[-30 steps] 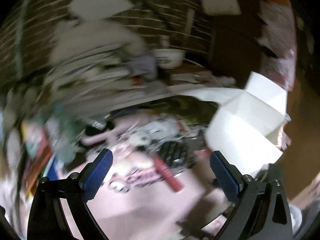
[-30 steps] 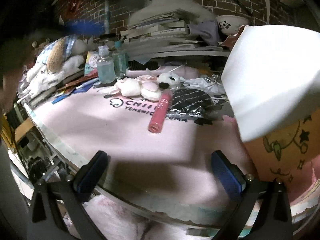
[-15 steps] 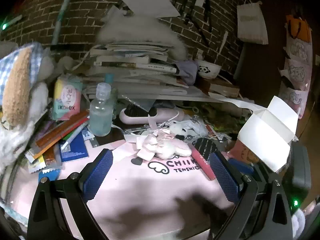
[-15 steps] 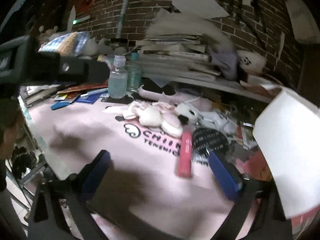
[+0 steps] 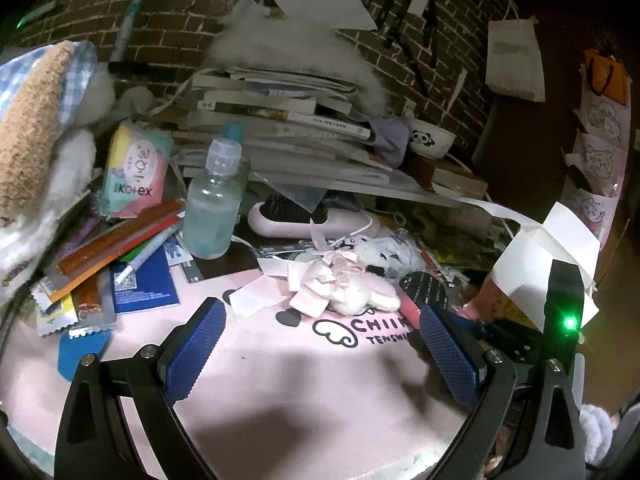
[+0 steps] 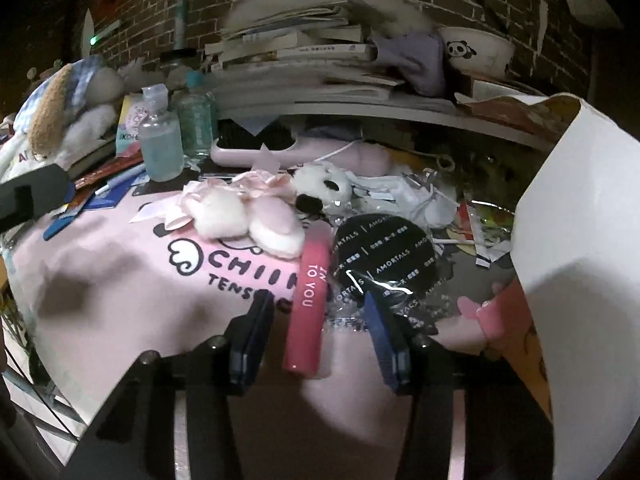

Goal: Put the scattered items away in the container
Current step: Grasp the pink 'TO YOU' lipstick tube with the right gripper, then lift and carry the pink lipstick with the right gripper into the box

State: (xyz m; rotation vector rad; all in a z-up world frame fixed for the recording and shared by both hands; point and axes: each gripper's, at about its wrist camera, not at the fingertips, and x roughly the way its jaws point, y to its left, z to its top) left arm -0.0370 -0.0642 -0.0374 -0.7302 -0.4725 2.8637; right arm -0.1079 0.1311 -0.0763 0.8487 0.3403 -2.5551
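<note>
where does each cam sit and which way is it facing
Left wrist: on the left gripper, above the pink mat, facing the book stack; its open blue-padded fingers show.
Right wrist: on the right gripper, low over the mat, its fingers astride the pink tube, not touching.
Shared: clear bottle, panda bowl, white box.

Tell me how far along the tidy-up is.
Early. Nothing visibly sits in the white container; its inside is hidden. In hand: the right gripper straddles the pink tube, fingers open and apart from it, no grip yet. The left gripper hovers open and empty over the pink mat. Left: tube, fluffy pink puffs, black round packet, panda plush.
</note>
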